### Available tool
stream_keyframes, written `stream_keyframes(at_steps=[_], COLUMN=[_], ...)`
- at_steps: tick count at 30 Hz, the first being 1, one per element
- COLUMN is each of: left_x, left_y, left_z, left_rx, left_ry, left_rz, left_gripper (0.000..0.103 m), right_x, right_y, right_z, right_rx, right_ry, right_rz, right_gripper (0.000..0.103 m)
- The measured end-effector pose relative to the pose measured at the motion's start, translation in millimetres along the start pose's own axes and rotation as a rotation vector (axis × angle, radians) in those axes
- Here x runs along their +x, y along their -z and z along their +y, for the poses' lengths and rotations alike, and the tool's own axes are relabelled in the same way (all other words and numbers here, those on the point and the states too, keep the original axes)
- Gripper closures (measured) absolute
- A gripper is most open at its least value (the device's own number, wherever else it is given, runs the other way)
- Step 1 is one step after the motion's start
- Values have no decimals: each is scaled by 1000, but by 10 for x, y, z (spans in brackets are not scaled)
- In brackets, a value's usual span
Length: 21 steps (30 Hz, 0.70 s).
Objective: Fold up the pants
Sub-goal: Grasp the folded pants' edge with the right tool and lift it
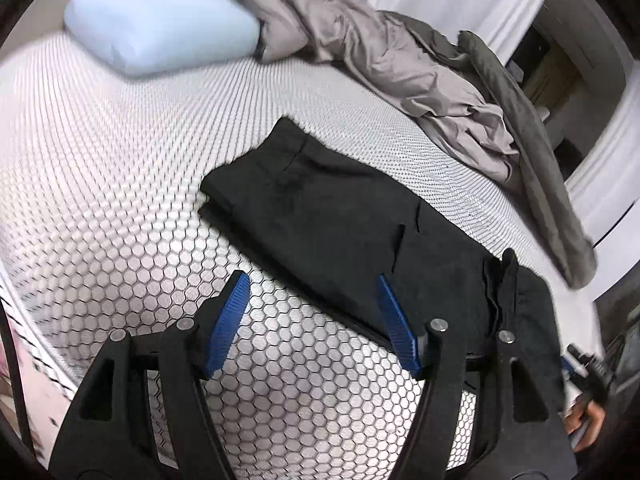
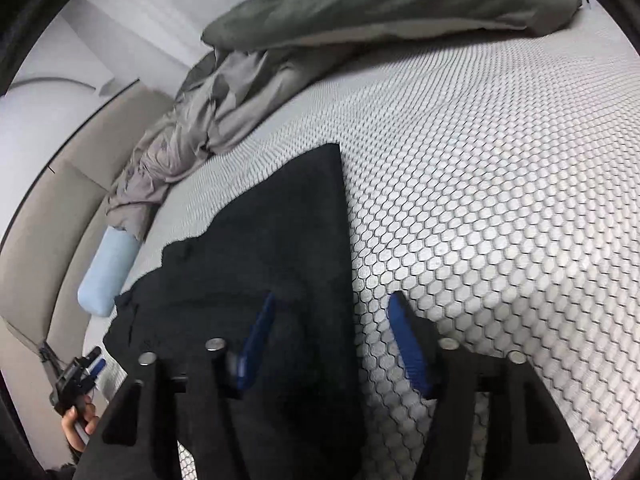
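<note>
Covering pretty much everything under both grippers is the white honeycomb-patterned mattress (image 1: 100, 208). Crumpled grey bedding (image 1: 384, 60) is heaped well beyond the fingers, pale blue pillow (image 1: 160, 28) beside it. The folded black pants (image 1: 332, 216) lie flat just ahead of the left gripper (image 1: 314, 288), jaws spread, nothing in them. The right gripper (image 2: 332, 312) hovers over the pants' edge, also apart and empty.

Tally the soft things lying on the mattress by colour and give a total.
Black: 1, the pants
Light blue: 1, the pillow
Light grey: 1, the crumpled sheet
Dark grey-green: 1, the blanket
Total: 4
</note>
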State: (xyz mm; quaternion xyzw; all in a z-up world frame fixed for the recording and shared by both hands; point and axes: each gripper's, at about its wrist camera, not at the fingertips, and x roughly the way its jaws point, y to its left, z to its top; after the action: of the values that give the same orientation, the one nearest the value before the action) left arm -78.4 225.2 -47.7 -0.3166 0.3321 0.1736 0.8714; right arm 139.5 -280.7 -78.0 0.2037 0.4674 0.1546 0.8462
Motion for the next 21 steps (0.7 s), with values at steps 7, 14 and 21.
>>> stream_keyframes(at_steps=[7,14,21], left_x=[629,157,-168], left_y=[-167,-277,230], left_z=[250,-435,-2497], left_rx=[-179,34,430], left_ry=[60,35,296], left_rz=[73,-150,-236], left_gripper=[93,102,102], right_x=[32,-147,-137], right_y=[20,155,136], right_z=[-4,-148,-25], right_rx=[-9,-31,-66], right_ry=[0,-7,2], right_rz=[43,46,41], right_gripper=[42,41,41])
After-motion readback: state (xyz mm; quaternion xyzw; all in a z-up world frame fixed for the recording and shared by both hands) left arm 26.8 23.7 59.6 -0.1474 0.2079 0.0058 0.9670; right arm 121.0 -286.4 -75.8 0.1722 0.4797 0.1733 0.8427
